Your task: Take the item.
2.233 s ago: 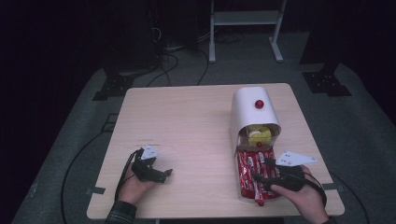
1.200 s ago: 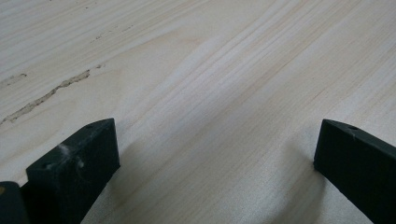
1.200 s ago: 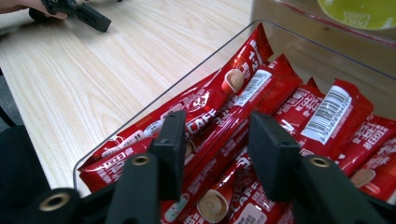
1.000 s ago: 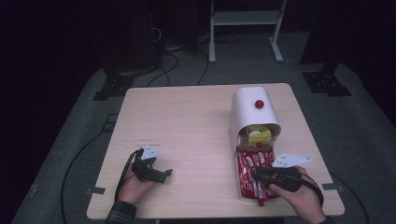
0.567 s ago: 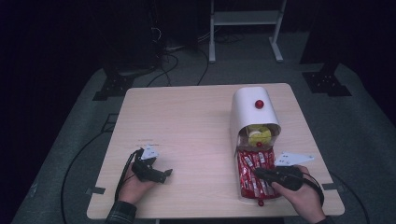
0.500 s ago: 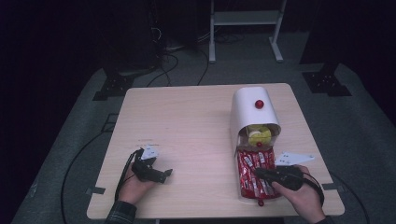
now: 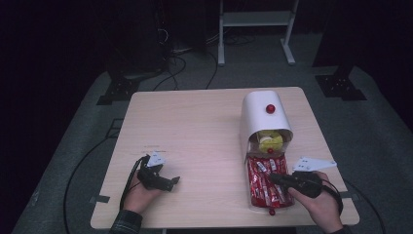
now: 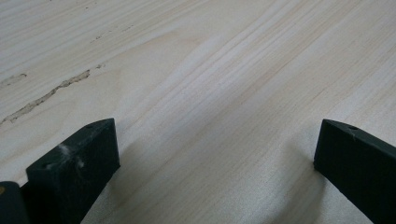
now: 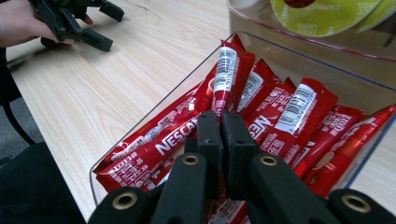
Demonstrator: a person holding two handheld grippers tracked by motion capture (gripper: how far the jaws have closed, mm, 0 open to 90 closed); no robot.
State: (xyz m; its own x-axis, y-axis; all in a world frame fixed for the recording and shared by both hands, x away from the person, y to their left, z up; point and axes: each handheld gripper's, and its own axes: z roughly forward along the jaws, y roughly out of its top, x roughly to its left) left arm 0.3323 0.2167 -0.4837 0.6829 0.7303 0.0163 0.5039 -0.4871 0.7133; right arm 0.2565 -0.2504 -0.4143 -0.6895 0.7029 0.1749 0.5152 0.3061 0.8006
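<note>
At five o'clock on the table (image 7: 195, 126), your right gripper (image 9: 221, 122) reached into the clear tray (image 9: 140, 133) of red Nescafé sticks (image 9: 299, 109). Its jaws had just been closing and were pinched on one stick (image 9: 226, 70), which stood tilted up out of the pile toward twelve o'clock. Just beyond, at twelve o'clock, lay the white cylinder (image 7: 260, 114) holding yellow pods (image 7: 269, 141). At seven o'clock your left gripper (image 7: 174, 182) rested on the bare wood, jaws spread wide.
</note>
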